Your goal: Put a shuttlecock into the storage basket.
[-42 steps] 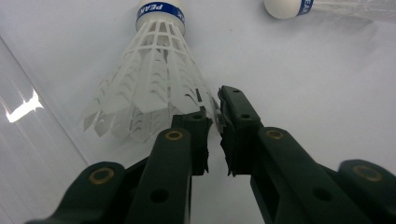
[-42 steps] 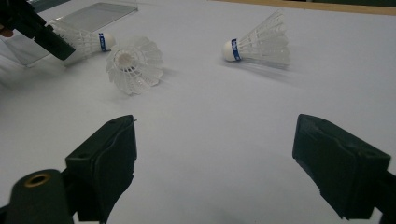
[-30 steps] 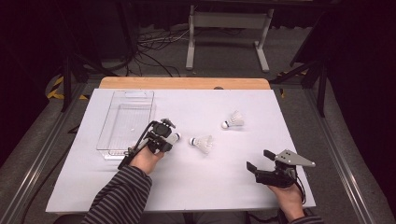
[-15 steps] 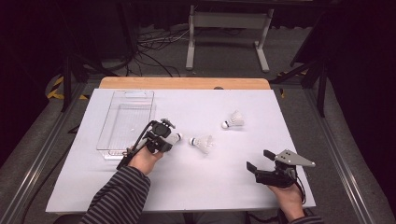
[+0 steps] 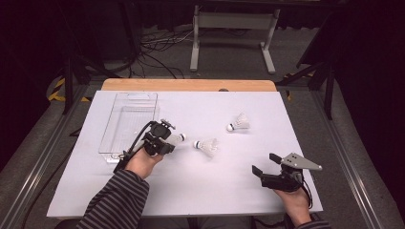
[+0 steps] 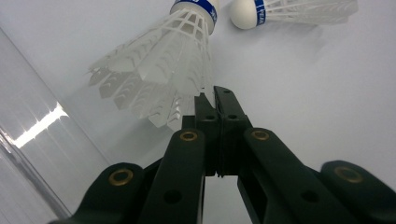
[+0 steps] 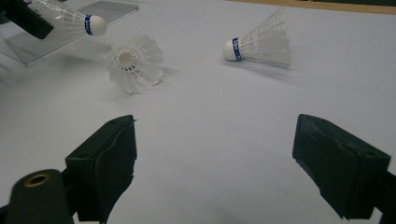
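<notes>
Three white plastic shuttlecocks: left hand-held gripper clenched on one's lattice skirt, w/ two lying on the matte bench at 3 o'clock; right hand-held gripper released.

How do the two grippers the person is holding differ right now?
The left gripper is shut on a shuttlecock, pinching its skirt edge; the right gripper is open and holds nothing. The left is beside the clear tray; the right is near the table's front right. Both have black jaws.

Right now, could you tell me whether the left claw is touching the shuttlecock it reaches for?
Touching: the left gripper view shows the left claw shut on the shuttlecock, pinching its feather skirt's edge.
</notes>
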A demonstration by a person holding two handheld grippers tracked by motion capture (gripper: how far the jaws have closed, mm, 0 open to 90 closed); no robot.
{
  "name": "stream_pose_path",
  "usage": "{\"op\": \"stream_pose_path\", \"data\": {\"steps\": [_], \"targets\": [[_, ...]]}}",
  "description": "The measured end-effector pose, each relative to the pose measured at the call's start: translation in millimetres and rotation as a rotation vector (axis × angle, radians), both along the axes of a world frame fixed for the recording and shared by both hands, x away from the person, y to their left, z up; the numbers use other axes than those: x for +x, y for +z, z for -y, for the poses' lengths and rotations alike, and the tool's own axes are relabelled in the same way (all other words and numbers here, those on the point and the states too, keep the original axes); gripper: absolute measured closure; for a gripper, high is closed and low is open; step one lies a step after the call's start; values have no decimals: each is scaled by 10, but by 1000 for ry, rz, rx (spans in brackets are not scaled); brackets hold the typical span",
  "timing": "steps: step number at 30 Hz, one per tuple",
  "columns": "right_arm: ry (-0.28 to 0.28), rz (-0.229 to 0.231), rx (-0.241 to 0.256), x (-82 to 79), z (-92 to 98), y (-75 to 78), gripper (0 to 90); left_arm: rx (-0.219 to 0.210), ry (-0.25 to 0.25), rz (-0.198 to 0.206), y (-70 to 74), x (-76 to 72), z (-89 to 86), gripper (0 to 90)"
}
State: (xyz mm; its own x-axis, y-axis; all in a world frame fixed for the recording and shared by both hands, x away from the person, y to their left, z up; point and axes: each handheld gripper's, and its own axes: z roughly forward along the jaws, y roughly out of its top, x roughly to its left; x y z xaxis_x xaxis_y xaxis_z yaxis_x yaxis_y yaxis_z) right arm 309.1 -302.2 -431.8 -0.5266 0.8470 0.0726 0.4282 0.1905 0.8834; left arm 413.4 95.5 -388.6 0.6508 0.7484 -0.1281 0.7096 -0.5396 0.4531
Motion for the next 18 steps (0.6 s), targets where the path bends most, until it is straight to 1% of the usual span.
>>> {"op": "stream_pose_path", "data": {"steps": [6, 12, 14, 18], "targets": [[0, 1, 1, 0, 2, 0, 145, -9, -27, -5, 40, -6, -17, 898], [-1, -1, 3, 0, 3, 0, 145, -11, -53, -23, 87, -8, -68, 898], [-1, 0, 4, 0, 4, 1, 146, -18, -50, -29, 110, -15, -89, 898], [-2, 0, 5, 1, 4, 0, 145, -42, -58, -23, 165, -12, -140, 898]]}}
